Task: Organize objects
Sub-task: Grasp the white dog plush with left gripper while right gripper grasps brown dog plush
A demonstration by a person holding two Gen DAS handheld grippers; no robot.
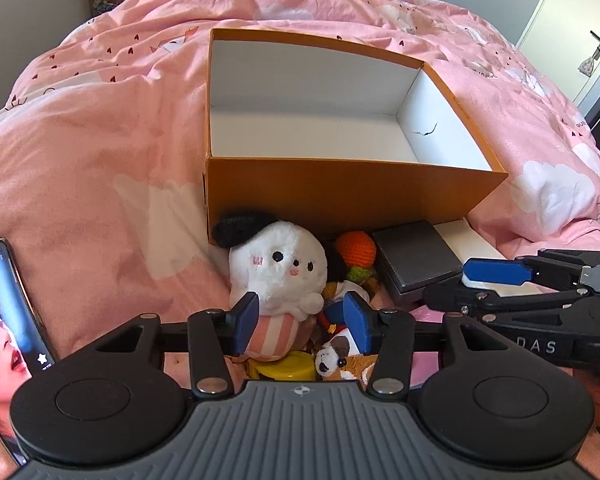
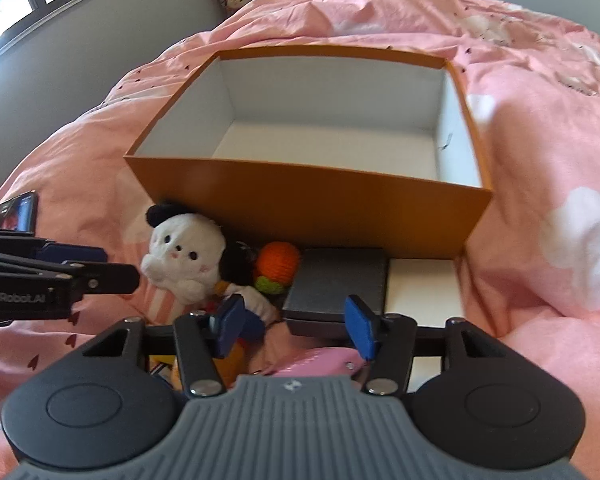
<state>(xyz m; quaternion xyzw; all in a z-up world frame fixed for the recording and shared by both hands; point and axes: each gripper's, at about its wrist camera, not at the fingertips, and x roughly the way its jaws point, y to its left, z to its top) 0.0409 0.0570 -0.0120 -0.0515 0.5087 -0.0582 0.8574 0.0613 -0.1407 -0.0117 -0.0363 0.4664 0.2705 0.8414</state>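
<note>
Box (image 1: 340, 196) on the bed empty, nothing sorted. Toys, small boxes piled at its near wall. Left gripper (image 1: 302, 322) straddles white plush (image 1: 278, 268) unclamped, right gripper (image 2: 296, 326) apart, empty

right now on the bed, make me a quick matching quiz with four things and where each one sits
Things:
1. white plush
2. orange box
3. phone
4. grey box

Places:
a. far left edge of the left view
b. between the left gripper's fingers
c. beside the crochet ball, to its right
d. behind the toys, open and empty

Pairs: 1-b, 2-d, 3-a, 4-c
</note>
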